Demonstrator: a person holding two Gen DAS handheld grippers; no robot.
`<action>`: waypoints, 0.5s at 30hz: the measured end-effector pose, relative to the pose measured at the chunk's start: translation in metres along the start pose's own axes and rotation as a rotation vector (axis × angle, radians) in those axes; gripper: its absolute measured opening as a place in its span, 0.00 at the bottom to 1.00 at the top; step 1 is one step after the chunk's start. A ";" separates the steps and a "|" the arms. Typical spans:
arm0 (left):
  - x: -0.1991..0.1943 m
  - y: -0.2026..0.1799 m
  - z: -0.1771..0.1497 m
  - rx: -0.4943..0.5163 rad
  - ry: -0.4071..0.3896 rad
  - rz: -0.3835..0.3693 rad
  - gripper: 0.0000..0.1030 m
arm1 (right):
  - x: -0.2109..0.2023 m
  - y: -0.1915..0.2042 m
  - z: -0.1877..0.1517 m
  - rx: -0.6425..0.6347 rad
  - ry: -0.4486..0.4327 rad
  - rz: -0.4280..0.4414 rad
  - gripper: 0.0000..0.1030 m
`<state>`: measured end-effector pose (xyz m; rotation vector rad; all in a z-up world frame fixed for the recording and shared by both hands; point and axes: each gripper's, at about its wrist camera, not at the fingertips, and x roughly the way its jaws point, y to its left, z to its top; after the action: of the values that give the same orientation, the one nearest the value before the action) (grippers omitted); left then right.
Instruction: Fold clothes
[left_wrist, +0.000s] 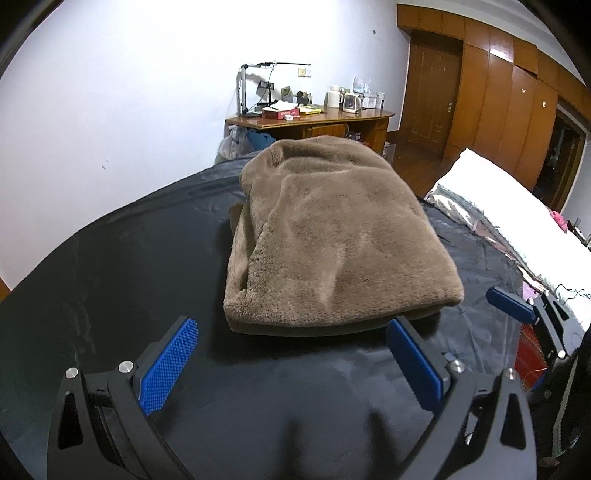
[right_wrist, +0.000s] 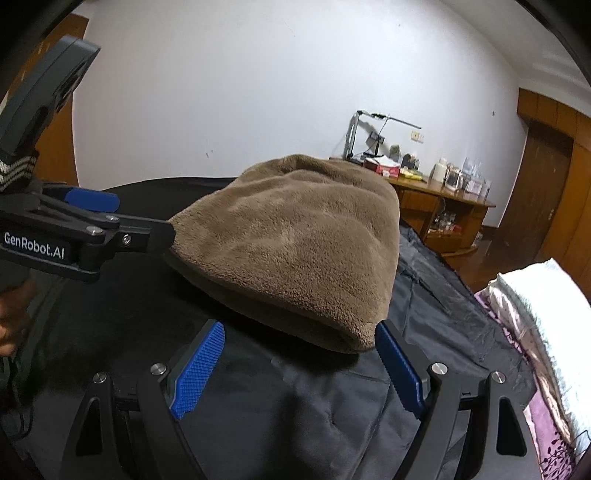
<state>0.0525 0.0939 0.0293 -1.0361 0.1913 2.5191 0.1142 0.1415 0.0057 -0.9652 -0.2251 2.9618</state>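
A: Where's the garment?

B: Brown fleece garment, folded into a thick bundle, centre of the left wrist frame. It lies on a dark sheet spread over the bed. In the right wrist frame the same bundle fills the middle, its near corner low and right of centre.

A: Left gripper?

B: Jaws spread wide, nothing between them. Blue pads at the lower left and lower right of its own frame, hovering over bare sheet just short of the bundle's near edge. The right-hand pad's tip sits close to the bundle's near right corner; contact cannot be told.

A: And seen from the other camera?

B: The left gripper enters from the left edge, mid-height. One black finger tip meets the fleece edge, touching or just beside it. One blue pad visible above it, well apart from that finger.

A: Right gripper?

B: Also wide, empty. Pads at bottom centre of its frame, straddling the bundle's near corner; the right-hand pad is just beside the fleece. In the left wrist frame the right gripper shows at the right edge, one blue pad pointing toward the bundle, apart from it.

A: Surroundings?

B: White wall behind. Wooden desk with clutter in the upper middle. Wooden wardrobe upper right. White bedding along the right edge.
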 end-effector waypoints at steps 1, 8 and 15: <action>-0.001 -0.001 0.001 0.001 -0.002 0.000 1.00 | -0.001 0.001 0.000 0.000 -0.004 -0.003 0.83; -0.004 -0.008 0.006 0.007 -0.010 -0.002 1.00 | -0.005 0.000 -0.001 0.029 -0.013 -0.015 0.83; -0.008 -0.013 0.008 0.003 -0.020 0.000 1.00 | -0.022 -0.014 0.005 0.105 -0.070 -0.066 0.83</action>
<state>0.0576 0.1055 0.0410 -1.0088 0.1882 2.5273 0.1283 0.1529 0.0246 -0.8271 -0.0994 2.9166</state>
